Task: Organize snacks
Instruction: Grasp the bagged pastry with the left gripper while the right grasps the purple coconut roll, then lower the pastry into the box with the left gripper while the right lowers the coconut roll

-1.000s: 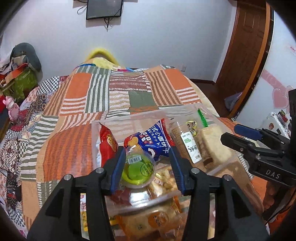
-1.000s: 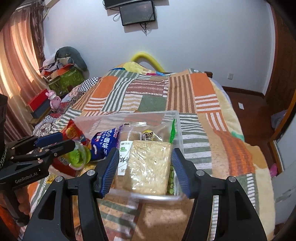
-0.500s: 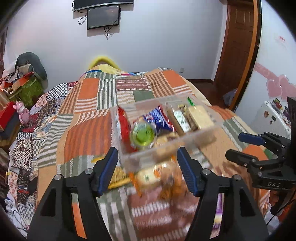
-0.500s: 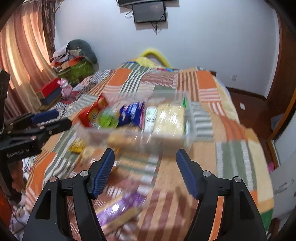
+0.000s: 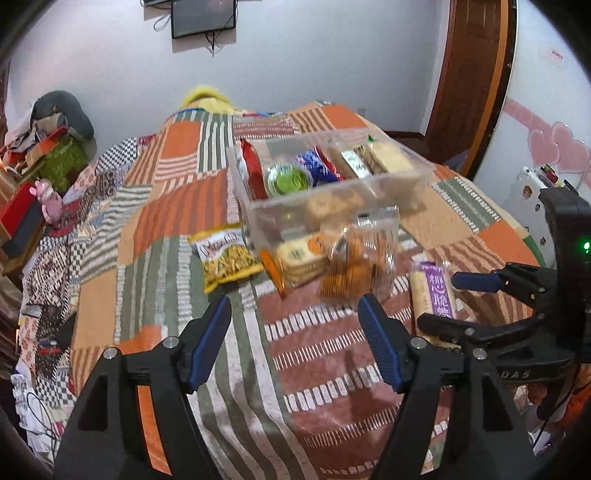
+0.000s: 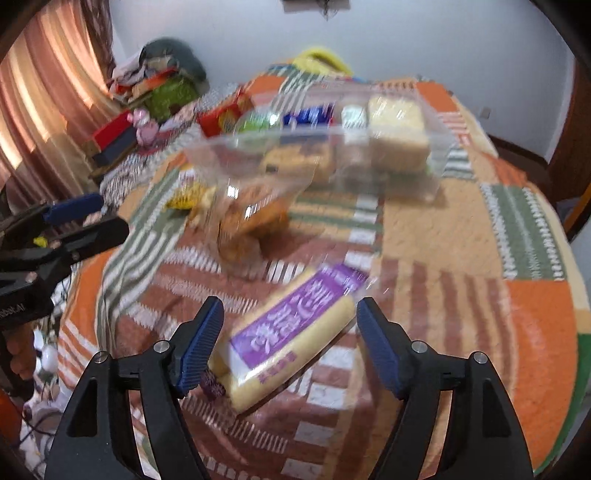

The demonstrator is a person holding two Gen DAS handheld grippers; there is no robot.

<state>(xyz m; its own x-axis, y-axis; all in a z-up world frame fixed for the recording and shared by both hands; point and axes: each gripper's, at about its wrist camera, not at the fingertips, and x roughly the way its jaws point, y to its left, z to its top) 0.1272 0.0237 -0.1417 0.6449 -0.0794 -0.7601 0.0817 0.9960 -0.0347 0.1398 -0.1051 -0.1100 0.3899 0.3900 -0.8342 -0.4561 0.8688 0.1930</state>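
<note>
Both jaws opening, nothing clamped: right gripper (image 6: 288,343) straddles the purple-wrapped biscuit pack (image 6: 291,332) on the bed, probably next for the clear bin (image 5: 332,184); left gripper (image 5: 295,343) is empty.

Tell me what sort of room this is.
Most likely a bedroom: snacks lie on a bed under a patchwork blanket, a wall-mounted screen hangs above its far end, and a wooden door and curtains are in view.

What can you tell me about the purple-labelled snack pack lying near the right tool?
The purple-labelled snack pack is a long clear wrapper over pale yellow contents, with white characters on its label. It lies flat and diagonal on the striped quilt, between the right tool's opening jaws, which don't touch it. Blur hides finer print.
</note>
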